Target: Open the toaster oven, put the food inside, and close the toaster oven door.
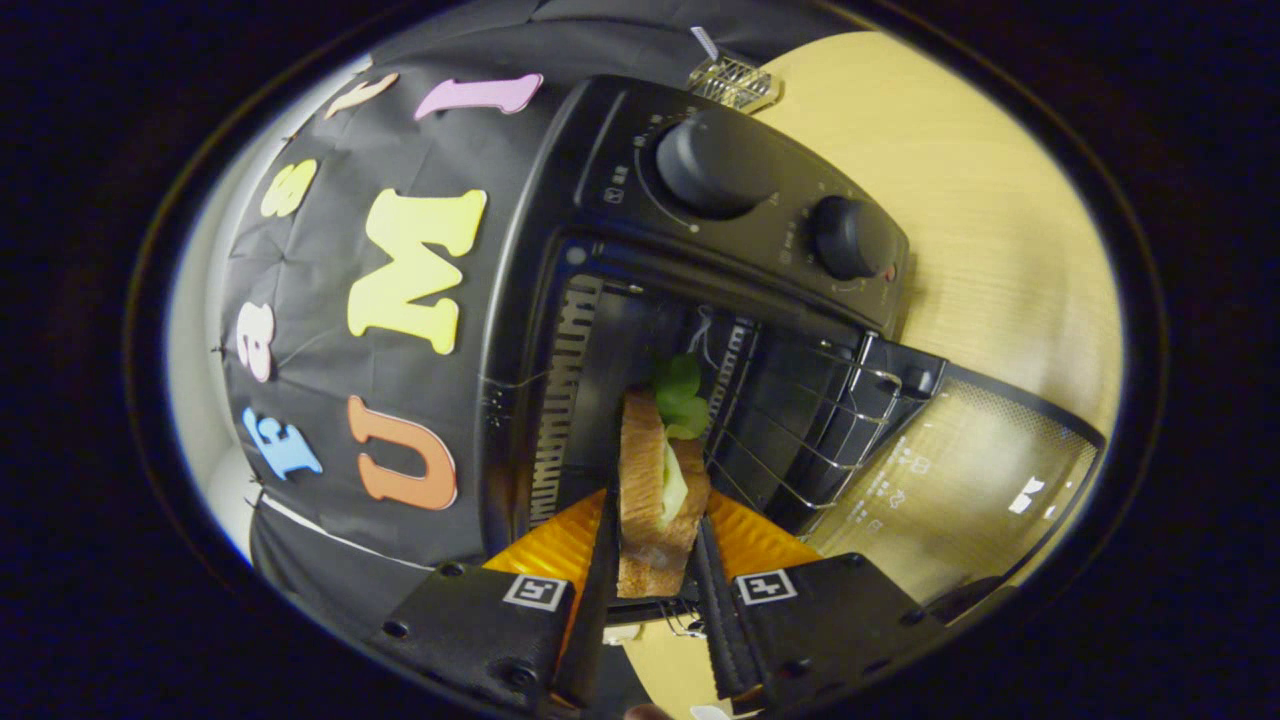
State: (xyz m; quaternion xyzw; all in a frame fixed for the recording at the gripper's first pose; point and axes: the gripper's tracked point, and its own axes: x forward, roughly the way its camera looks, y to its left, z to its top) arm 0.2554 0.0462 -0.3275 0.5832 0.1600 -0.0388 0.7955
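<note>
The tongs are clamped on a sandwich, one finger pressed against each slice of bread, with a leaf of lettuce poking from its far end at 12 o'clock from the fingertips. The sandwich is held on edge at the mouth of the toaster oven, its leading end apparently just past the opening and level with the wire rack (how far inside is hard to judge through the fisheye). The oven's door is already swung fully open, lying toward 3 o'clock of the tongs over the pale wooden desk; two control knobs sit on the panel toward 1 o'clock. By this picture, the opening step looks done and the loading step is under way: the food is not yet resting on the rack, and releasing it, backing the tongs out and shutting the door all remain.
</note>
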